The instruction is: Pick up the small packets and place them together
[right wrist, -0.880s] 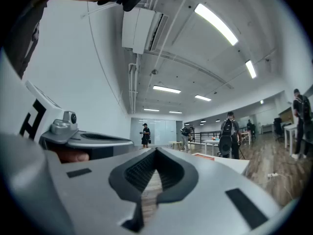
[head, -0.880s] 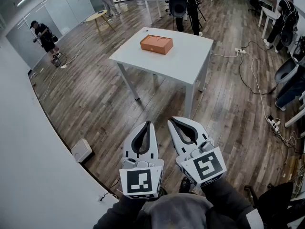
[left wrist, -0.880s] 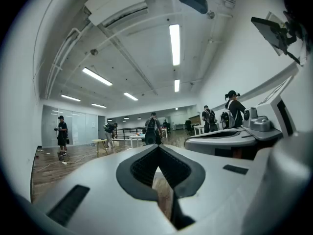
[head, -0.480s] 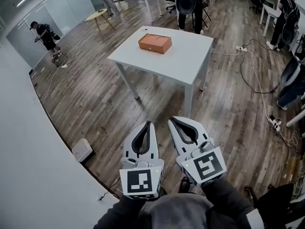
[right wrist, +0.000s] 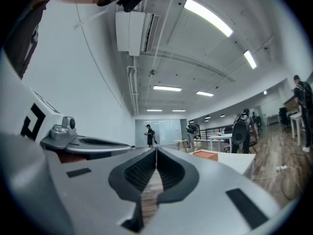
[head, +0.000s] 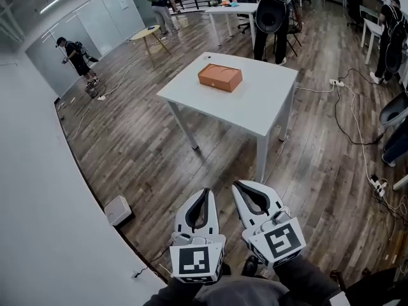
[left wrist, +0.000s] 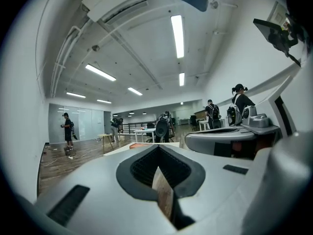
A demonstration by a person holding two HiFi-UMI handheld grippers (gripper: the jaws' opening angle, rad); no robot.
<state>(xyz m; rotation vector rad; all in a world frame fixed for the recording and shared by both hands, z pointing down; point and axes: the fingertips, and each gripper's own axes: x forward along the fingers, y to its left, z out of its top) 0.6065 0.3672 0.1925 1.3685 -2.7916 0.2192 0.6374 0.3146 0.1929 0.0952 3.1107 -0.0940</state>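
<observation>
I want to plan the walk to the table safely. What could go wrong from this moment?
1. A cable and a power strip lie on the floor right of the white table; stepping there could cause a trip.
2. No small packets are visible; only an orange box lies on the table, so they may be hard to find.
3. The left gripper and right gripper have closed fingers; they must open before grasping.

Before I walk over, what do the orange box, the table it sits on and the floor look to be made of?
Orange box: probably cardboard, matte; flat faces, crisp edges, no shine.
Table: smooth white top, likely laminate or painted board; the white legs may be metal.
Floor: wood or wood-look planks; streaked grain, visible seams, slight sheen.
</observation>
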